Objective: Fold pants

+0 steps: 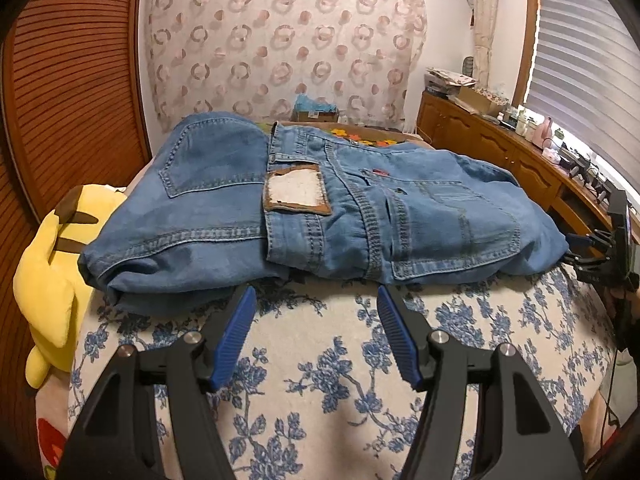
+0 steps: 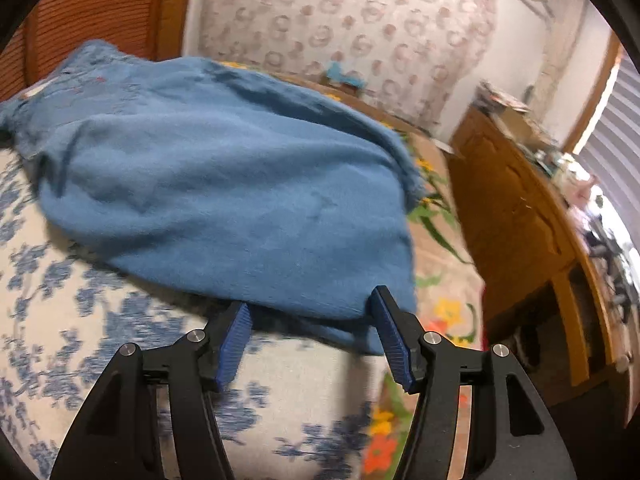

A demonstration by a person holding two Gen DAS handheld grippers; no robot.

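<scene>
Most folding seems done: bundled jeans are approached just ahead by the unclenched, empty left gripper and right gripper.

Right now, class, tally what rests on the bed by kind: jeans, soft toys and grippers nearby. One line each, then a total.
Jeans: 1, blue denim, partly folded
Yellow soft toy: 1, at the bed's left edge
Grippers: 2, the left gripper and the right gripper, both open at the jeans' near edge
Total: 4
</scene>
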